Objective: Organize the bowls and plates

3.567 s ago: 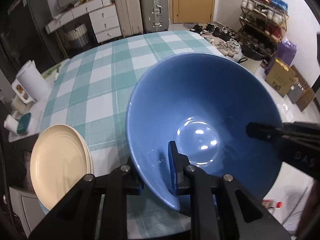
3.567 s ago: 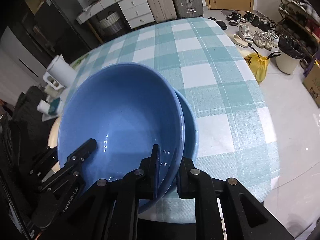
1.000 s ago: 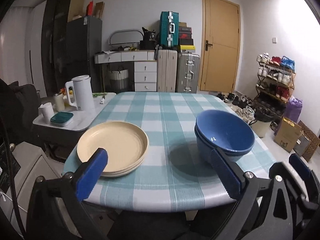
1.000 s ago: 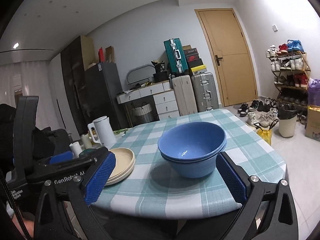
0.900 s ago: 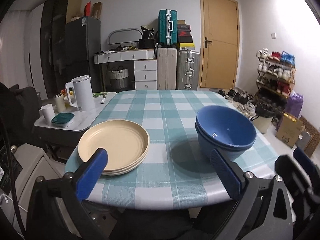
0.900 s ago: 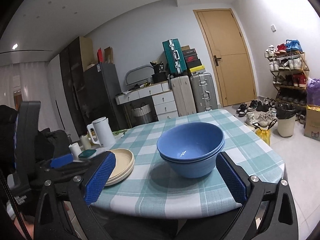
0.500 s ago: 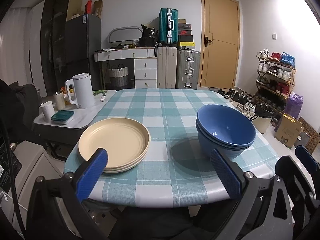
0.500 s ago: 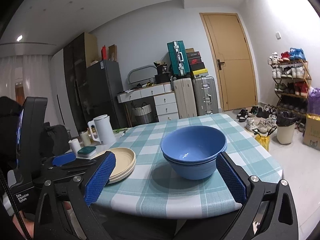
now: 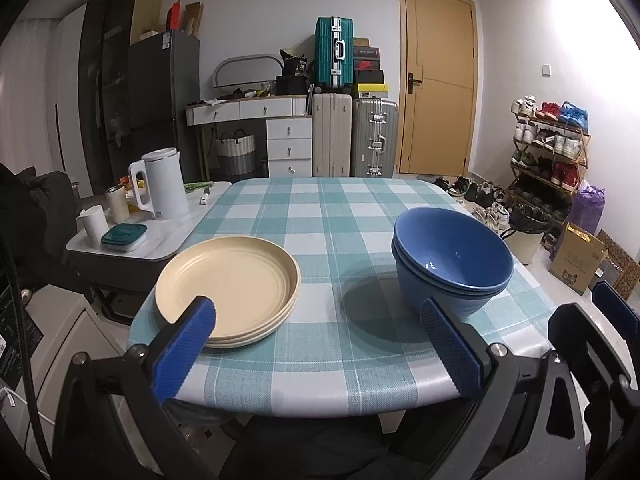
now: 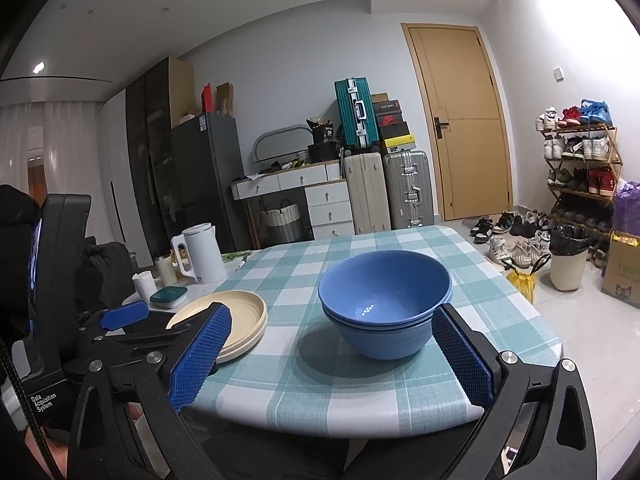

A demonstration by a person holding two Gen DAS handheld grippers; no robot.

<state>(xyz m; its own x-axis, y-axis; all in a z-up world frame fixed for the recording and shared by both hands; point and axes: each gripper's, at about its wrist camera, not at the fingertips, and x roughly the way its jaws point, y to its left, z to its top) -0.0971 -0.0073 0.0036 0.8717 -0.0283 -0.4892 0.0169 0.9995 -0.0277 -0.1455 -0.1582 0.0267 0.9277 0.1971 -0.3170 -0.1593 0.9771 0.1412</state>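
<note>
Left wrist view: counter [image 9: 332, 208] with teal-white check cloth, largest item. Nested blue bowls [image 9: 452, 258] sit on its right side, stacked cream plates [image 9: 228, 282] on its near left, well apart from the bowls. White kettle [image 9: 162, 184] on a side stand far left. Left tool [image 9: 320, 342] spread wide, holding nothing, near counter edge. Right tool [image 10: 330, 356] likewise spread and empty, bowls just beyond it

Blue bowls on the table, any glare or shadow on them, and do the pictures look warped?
Left wrist view: the blue bowls carry a small highlight inside and throw a dark shadow leftward onto the tablecloth. Right wrist view: a dotted light reflection sits in the top bowl; the door bows from fisheye distortion.
</note>
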